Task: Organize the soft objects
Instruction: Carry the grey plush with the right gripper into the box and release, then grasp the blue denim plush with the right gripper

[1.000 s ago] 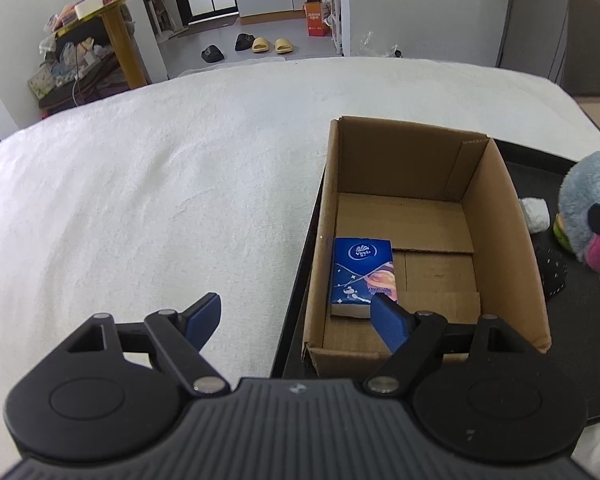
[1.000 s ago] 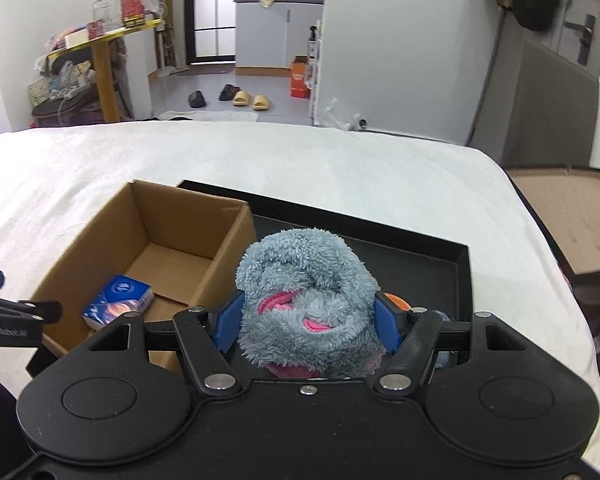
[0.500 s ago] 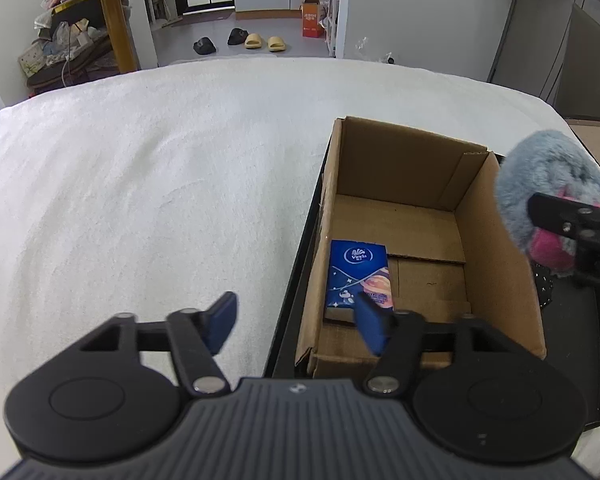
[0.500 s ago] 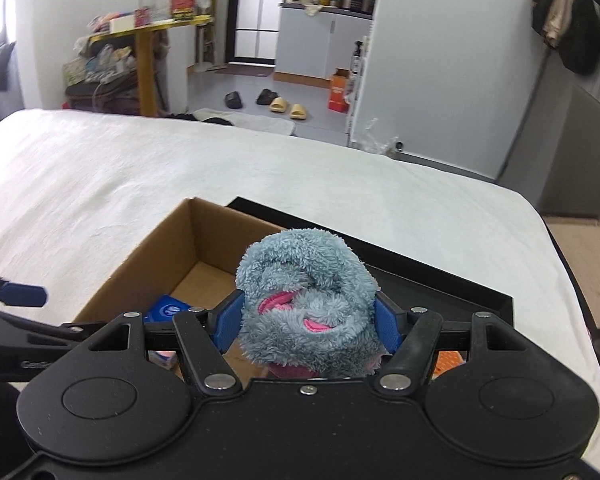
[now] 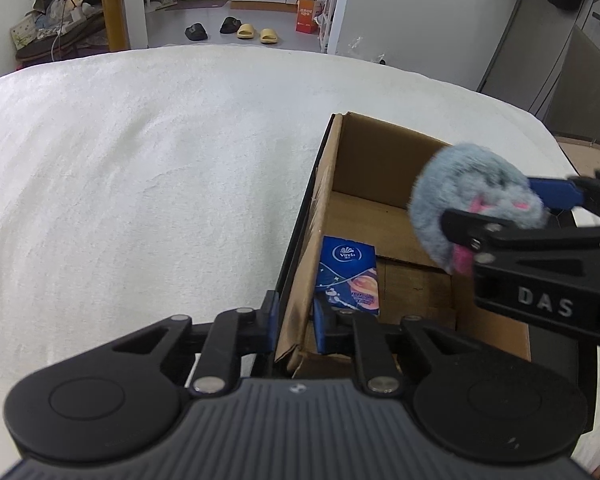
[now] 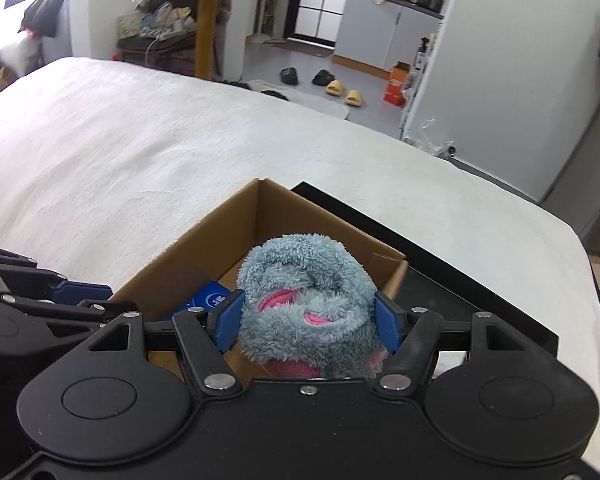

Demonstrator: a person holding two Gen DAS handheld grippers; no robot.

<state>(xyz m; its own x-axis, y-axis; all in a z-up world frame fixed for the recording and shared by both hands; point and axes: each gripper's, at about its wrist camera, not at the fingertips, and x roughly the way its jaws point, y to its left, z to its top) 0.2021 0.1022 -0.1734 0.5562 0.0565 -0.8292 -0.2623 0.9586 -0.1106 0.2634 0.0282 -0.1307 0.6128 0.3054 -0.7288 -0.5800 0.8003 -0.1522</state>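
The right gripper [image 6: 307, 326] has its blue pads pressed into the flanks of a grey-blue fluffy slipper [image 6: 306, 300] with a pink lining, and carries it in the air over the open cardboard box [image 6: 204, 248]. The pile gives visibly where the pads bite, so I judge it light, soft and squashy — nothing that could break. A grip across the middle of the bulk, as here, looks right; taken by a loose edge it would likely flop and slide out.

The left gripper [image 5: 293, 326] has just been closing, and its jaws now stand narrow on either side of the box's near left wall, pinching the cardboard close to the corner — steadying it, I would say. That wall is thin and already crumpled at the bottom, so it will bend under a hard squeeze.

A blue tissue pack [image 5: 350, 276] lies flat inside the box against that same wall. The box sits on a black tray [image 6: 440, 256] on the white bedcover [image 5: 140, 160].
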